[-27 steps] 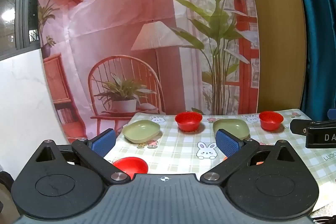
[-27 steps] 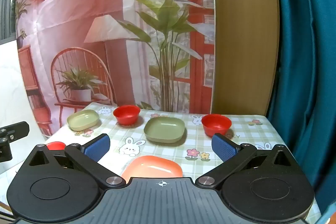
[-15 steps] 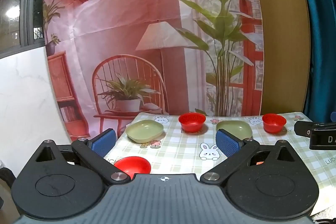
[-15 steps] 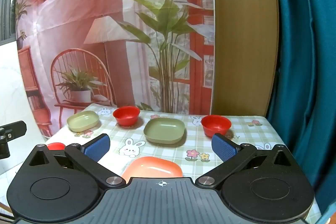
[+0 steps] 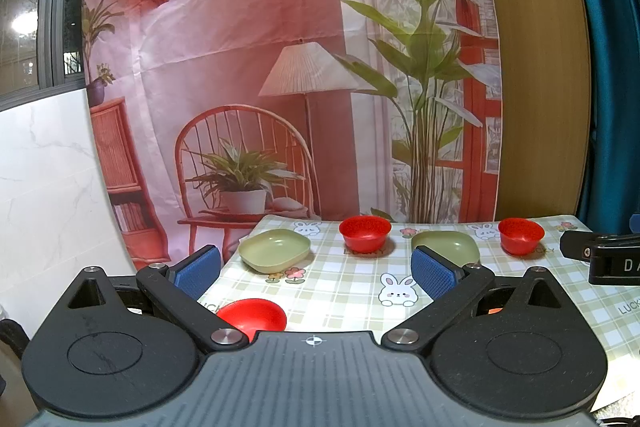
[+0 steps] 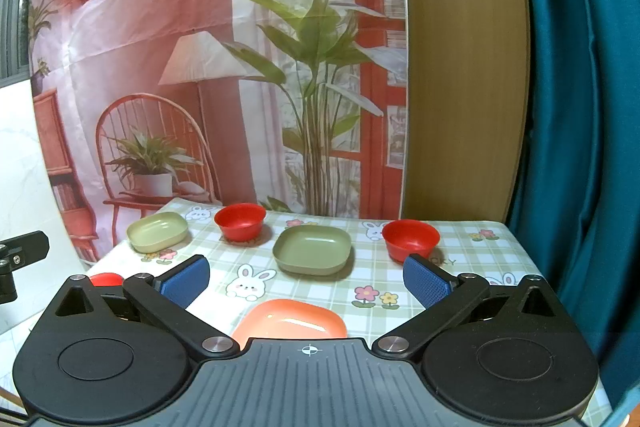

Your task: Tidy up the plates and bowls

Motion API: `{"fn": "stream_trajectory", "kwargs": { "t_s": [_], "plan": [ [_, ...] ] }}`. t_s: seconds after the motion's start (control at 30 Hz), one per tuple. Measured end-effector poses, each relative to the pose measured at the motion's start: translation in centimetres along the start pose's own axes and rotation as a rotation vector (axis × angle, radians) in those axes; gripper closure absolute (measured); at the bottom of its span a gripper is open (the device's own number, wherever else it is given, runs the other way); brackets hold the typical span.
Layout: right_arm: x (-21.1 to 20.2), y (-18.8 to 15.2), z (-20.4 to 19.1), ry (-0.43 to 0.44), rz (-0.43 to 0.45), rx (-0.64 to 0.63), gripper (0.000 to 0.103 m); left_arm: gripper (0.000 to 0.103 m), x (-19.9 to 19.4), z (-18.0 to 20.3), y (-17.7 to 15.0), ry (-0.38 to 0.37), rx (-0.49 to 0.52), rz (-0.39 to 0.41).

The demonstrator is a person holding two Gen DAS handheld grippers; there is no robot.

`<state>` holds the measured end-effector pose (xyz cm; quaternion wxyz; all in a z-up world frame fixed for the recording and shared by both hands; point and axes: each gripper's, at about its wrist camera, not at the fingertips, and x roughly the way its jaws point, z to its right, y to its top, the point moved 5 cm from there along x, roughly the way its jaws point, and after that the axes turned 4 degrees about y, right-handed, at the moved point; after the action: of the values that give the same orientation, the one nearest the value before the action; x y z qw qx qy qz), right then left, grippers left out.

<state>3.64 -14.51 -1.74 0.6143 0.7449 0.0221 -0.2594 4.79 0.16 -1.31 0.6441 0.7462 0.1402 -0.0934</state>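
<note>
**Red and green dishes wait on the checked table**

Red bowls and green plates sit in a row at the far side of the table [image 6: 460, 247], which has a checked cloth with bunnies and flowers. From left to right there is a light green plate [image 6: 157, 231], a red bowl [image 6: 240, 221], a darker green plate [image 6: 313, 249] and another red bowl [image 6: 411, 239].

The right gripper [image 6: 306, 277] has its blue fingers [image 6: 426, 285] spread wide, with nothing held. An orange plate [image 6: 290, 321] lies close in front, between the two fingers and below them. The darker green plate is farther off, also between them.

The left gripper [image 5: 316, 269] is wide open too and holds nothing. A small red dish [image 5: 254, 315] lies near its left finger, partly hidden by the gripper body. The row of dishes is well beyond its fingers [image 5: 434, 273].

The left view shows that small red dish well; the right view shows only a bit of it. The right view shows the orange plate clearly, while the left view catches just a tiny orange bit behind its right finger. Each view also sees the black tip of the other gripper at its edge.
</note>
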Motion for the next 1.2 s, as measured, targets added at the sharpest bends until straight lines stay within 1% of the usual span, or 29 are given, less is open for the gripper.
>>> {"fn": "stream_trajectory", "kwargs": {
  "t_s": [0.4,1.17,1.2],
  "plan": [
    [-0.03,0.15,0.00,0.000,0.001,0.001,0.000,0.001,-0.32,0.13,0.11,0.002,0.002,0.011],
    [-0.04,-0.24,-0.14,0.000,0.002,0.001,0.000,0.001,-0.13,0.03,-0.19,-0.003,0.002,0.004],
    [-0.20,0.34,0.12,0.000,0.001,0.002,0.000,0.001,-0.12,0.04,-0.21,-0.004,0.003,0.003]
  ]
}}
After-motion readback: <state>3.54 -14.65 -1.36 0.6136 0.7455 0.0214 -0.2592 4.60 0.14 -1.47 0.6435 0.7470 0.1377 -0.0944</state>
